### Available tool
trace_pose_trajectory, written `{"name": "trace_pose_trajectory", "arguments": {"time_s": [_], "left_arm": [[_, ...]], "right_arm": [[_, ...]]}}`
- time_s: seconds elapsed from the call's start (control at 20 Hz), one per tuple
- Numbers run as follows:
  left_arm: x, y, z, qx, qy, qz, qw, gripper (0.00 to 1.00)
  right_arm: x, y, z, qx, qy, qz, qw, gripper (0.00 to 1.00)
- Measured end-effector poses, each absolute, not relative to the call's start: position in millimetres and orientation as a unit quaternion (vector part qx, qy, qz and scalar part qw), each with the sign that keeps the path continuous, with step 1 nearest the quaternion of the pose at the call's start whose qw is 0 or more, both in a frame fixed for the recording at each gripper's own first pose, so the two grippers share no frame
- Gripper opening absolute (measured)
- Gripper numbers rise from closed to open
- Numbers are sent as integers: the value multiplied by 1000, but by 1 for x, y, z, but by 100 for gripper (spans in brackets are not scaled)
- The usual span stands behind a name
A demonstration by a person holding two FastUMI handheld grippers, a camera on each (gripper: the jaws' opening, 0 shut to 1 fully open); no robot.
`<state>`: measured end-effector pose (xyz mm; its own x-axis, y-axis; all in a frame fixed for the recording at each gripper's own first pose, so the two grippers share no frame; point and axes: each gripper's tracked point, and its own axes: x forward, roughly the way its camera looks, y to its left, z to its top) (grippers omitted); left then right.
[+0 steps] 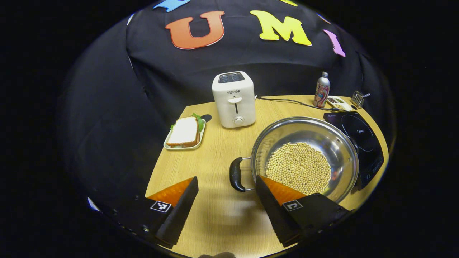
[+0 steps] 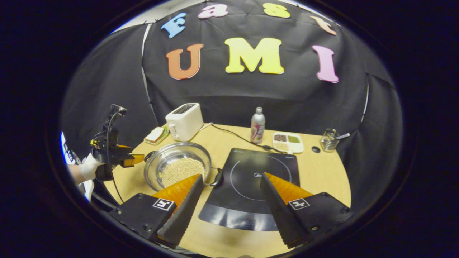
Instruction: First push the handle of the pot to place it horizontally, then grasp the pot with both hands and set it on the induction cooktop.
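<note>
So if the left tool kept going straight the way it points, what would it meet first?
Probably the black handle of the round steel pot of beans: it lies just ahead between the open left tool fingers, though depth is unclear.

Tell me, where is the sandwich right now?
In the left gripper view, the sandwich lies on a small tray near the table's left edge, just left of the white toaster.
</note>
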<state>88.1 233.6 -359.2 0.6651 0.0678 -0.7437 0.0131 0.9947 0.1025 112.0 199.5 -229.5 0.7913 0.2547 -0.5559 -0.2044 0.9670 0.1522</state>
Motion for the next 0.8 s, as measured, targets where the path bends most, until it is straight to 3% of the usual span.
{"name": "trace_pose_trajectory", "arguments": {"time_s": [0.25,0.6,0.65,0.7,0.75,0.8], "left_arm": [[113,235,-380,55,424,29,903,97],[127,222,-410,47,446,15,893,97],[127,222,-414,46,455,16,889,97],[124,223,-419,46,463,18,885,97],[125,222,-420,45,464,15,884,97],[125,222,-422,46,467,14,883,97]], "right_arm": [[164,249,-294,20,367,137,920,100],[194,257,-362,40,441,107,890,100],[193,256,-369,43,452,103,885,92],[192,256,-376,51,462,99,880,96],[194,258,-376,60,462,95,880,90],[198,258,-376,61,457,97,882,90]]}}
